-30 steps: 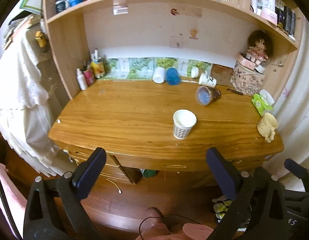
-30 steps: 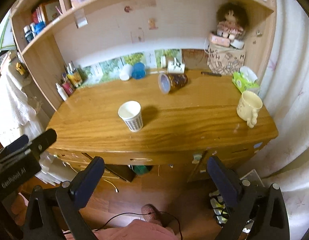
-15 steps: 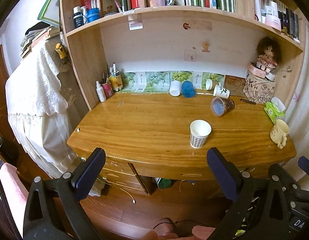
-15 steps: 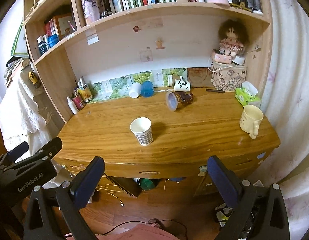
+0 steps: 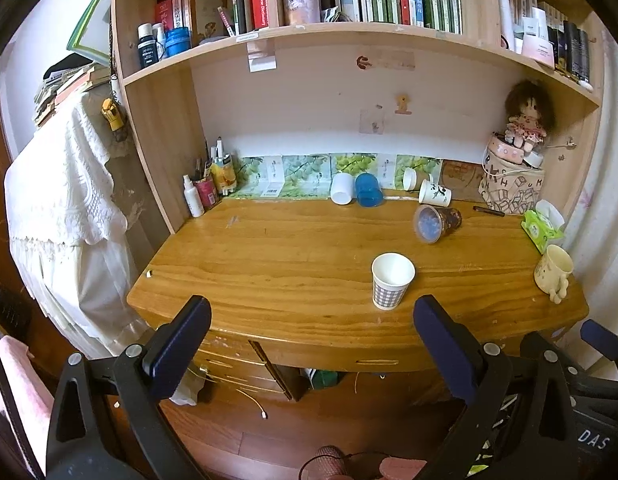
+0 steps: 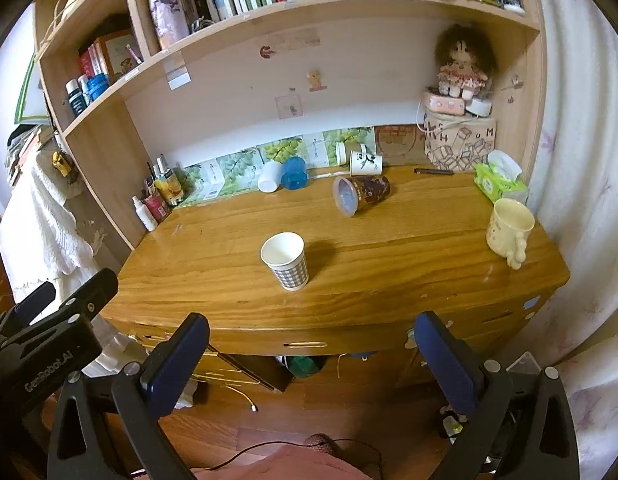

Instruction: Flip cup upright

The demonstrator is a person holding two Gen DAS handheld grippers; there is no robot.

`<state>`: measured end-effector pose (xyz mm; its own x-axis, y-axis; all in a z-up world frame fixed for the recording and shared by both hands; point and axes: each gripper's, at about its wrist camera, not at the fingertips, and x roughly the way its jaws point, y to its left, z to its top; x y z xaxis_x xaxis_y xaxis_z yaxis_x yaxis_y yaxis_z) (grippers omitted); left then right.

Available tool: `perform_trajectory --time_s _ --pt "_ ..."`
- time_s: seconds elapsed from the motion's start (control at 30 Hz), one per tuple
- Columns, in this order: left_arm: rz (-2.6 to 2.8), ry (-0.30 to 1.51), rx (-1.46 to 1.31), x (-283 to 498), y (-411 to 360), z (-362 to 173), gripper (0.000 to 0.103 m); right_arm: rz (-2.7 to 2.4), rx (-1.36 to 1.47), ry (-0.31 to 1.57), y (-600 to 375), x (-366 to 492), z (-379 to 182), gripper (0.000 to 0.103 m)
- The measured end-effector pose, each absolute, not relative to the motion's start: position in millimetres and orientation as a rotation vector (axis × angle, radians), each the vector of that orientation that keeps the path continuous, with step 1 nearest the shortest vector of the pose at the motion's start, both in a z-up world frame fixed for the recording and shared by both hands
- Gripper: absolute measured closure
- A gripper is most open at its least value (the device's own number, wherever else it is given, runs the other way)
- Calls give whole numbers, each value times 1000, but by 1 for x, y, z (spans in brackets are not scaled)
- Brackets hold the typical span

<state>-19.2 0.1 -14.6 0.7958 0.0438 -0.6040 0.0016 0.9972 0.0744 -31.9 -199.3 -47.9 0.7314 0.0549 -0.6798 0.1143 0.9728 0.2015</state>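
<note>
A dark patterned cup lies on its side on the wooden desk, its mouth turned toward me; it also shows in the right wrist view. A checked paper cup stands upright near the desk's front; it also shows in the right wrist view. My left gripper is open and empty, held in front of the desk edge. My right gripper is open and empty, also in front of the desk edge.
A cream mug stands at the desk's right end beside a green tissue pack. White, blue and printed cups lie along the back wall. Bottles stand back left. A patterned box with a doll stands back right. Shelves hang overhead.
Both grippers have risen and tilted up, so more of the bookshelves shows. The cups on the desk have not moved.
</note>
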Motion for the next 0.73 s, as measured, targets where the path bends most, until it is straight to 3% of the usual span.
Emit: perform_trajectory --time_s 0.73 --pt "34 684 58 -4 5 -21 1 -17 251 844 -190 -5 -63 0"
